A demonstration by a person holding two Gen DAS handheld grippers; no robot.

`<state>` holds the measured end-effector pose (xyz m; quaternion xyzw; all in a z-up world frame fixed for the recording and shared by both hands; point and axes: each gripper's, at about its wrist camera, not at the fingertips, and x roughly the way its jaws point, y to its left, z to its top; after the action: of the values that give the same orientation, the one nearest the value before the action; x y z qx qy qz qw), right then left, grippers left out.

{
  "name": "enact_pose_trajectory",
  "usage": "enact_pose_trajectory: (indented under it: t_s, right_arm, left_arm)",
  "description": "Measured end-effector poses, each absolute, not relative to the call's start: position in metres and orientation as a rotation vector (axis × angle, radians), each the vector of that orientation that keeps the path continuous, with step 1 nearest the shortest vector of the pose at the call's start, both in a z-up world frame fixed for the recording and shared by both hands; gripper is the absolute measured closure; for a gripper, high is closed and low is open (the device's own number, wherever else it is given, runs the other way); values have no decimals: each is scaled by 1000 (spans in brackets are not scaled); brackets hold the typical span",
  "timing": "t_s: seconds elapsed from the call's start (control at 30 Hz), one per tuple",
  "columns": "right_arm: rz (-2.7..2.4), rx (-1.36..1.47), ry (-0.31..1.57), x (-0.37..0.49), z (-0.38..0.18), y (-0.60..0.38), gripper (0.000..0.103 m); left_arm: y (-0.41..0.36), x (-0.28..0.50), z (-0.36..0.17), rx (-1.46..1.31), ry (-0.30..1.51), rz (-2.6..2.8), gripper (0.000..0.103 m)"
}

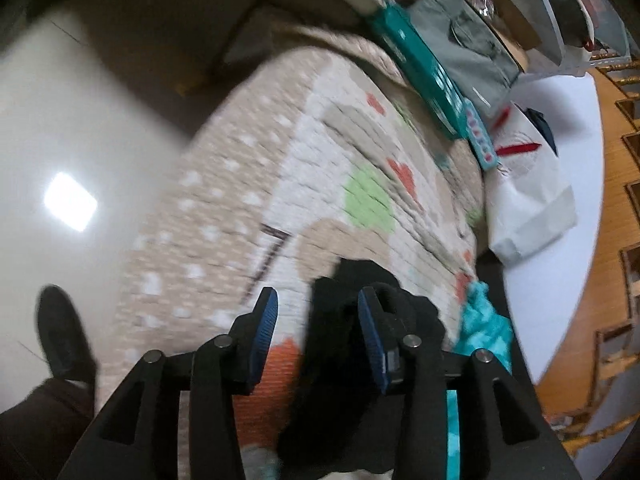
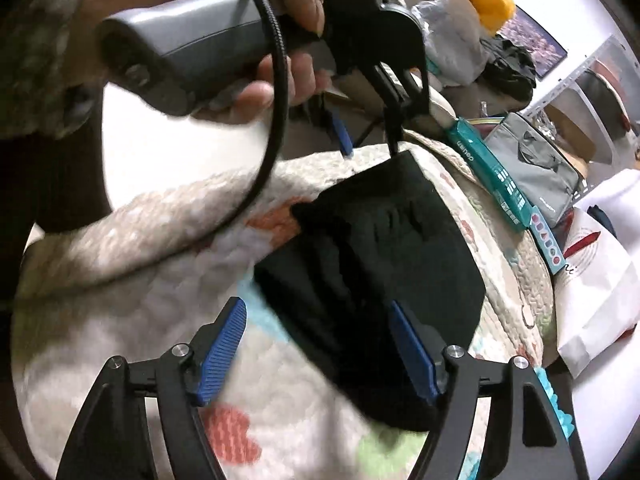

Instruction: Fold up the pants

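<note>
The black pants (image 2: 380, 256) lie bunched on a quilted patterned blanket (image 2: 120, 280). In the right wrist view my right gripper (image 2: 316, 332) is open, its blue pads spread wide over the near end of the pants. My left gripper (image 2: 366, 138), held by a hand, hovers open at the far corner of the pants. In the left wrist view the left gripper (image 1: 318, 308) is open with black cloth (image 1: 352, 344) between and under its fingers, and the cloth drapes over the right finger (image 1: 372, 340).
The blanket (image 1: 280, 168) covers a rounded seat. A teal box (image 1: 420, 68), a grey bag (image 1: 464, 48) and a white paper bag (image 1: 528, 200) lie at its far right. A turquoise cloth (image 1: 484, 328) sits beside the pants. A black shoe (image 1: 64, 332) stands on the pale floor.
</note>
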<state>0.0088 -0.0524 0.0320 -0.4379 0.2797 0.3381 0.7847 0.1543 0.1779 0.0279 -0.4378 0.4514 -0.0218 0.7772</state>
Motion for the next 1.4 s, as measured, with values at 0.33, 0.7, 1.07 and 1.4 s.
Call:
enact_pose_trajectory:
  t_s: [0.33,0.7,1.07,1.4]
  right_arm:
    - [523,-414,815,94,90,-141,27]
    - [468,-220,1042,141,38,-144,33]
    - [466,-232,972,129,52,-144,28]
    - [481,-273,950,126,51,-138,24]
  left_arm:
    - [140,130,10,-939,1034,-132,59]
    - [128,114,-10,-913,1134,-114,59]
    - [114,122,80,-551,847,-29,56]
    - [93,187,28,-241,1113,108,46]
